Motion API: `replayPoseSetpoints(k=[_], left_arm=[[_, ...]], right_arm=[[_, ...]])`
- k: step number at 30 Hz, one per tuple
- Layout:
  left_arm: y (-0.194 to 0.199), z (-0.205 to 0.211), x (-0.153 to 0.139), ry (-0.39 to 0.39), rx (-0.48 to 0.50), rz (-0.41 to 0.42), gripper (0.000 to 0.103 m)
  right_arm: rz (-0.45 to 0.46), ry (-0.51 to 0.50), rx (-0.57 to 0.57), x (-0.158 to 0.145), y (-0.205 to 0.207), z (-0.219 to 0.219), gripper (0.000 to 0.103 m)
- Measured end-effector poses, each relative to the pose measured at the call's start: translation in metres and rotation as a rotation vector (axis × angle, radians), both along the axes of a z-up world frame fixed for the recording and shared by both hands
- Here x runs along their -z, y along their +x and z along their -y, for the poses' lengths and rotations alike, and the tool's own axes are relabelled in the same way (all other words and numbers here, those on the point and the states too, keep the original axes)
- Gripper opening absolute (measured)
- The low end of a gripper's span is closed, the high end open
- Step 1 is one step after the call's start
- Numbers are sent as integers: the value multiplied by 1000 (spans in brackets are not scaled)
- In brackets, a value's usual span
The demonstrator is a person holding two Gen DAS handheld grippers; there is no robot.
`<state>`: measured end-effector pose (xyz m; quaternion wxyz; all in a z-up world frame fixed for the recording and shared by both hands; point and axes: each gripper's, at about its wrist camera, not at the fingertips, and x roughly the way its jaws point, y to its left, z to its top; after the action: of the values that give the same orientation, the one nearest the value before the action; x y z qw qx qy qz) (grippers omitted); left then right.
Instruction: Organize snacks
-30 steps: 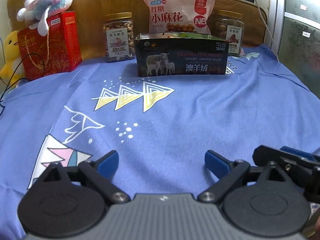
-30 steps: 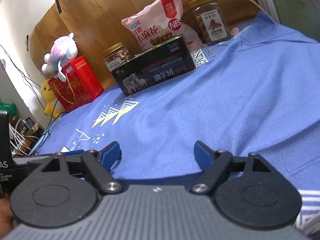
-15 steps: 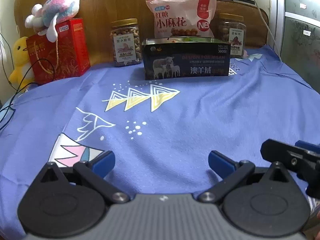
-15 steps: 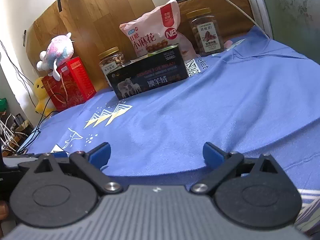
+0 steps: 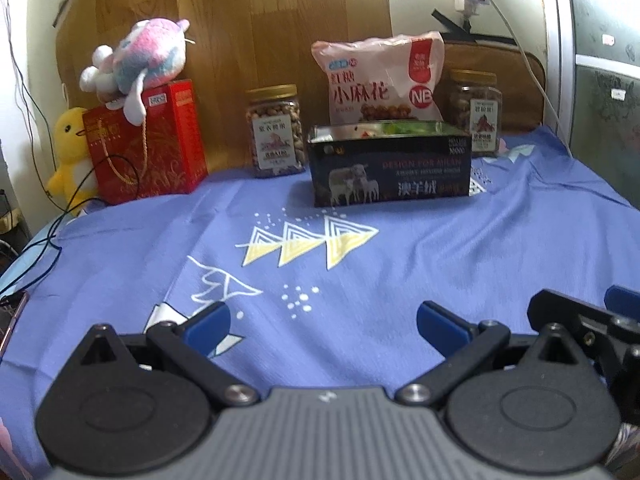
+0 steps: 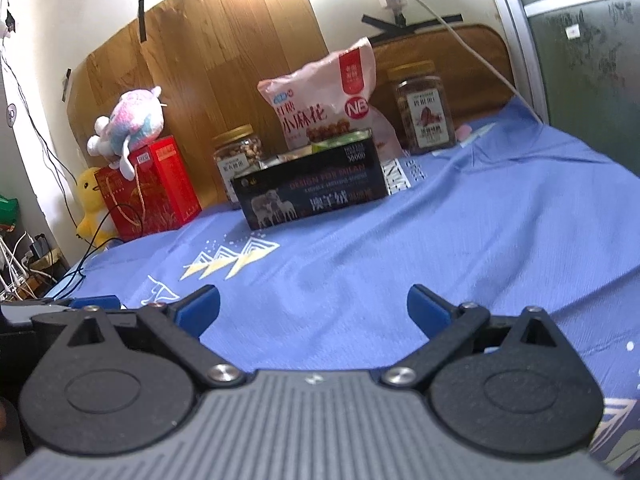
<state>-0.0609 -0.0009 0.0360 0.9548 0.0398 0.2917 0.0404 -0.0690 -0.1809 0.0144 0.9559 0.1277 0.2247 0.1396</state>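
Note:
A black open-topped box [image 5: 390, 164] with sheep on its side stands at the back of the blue cloth [image 5: 360, 280], with small packets showing inside; it also shows in the right wrist view [image 6: 312, 192]. Behind it leans a pink snack bag [image 5: 380, 76] [image 6: 324, 100]. A nut jar [image 5: 274, 130] [image 6: 238, 156] stands to its left and another jar [image 5: 476, 112] [image 6: 424, 108] to its right. My left gripper [image 5: 324, 320] is open and empty, low over the near cloth. My right gripper [image 6: 314, 312] is open and empty too, beside the left one.
A red gift box [image 5: 148, 140] with a plush toy [image 5: 136, 64] on top stands at the back left, next to a yellow duck toy [image 5: 70, 152]. A wooden board [image 5: 280, 40] backs the row. Black cables [image 5: 40, 240] trail off the left edge.
Both grippers have tilted up and drawn back a little, so the back row sits lower in view. Both stay open and empty. The objects have not moved.

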Motion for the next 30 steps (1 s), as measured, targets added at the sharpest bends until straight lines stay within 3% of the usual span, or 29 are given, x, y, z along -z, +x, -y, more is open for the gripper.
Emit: replayPoseSetpoints(k=[13,30], left_arm=[[-5,3,-5,59,-44,24,103],[-5,4,-7,77,-52,31,103]], right_arm=[[64,-18,1,-7,-9,-6,102],[92,-4,-27,-14,-12,-9,103]])
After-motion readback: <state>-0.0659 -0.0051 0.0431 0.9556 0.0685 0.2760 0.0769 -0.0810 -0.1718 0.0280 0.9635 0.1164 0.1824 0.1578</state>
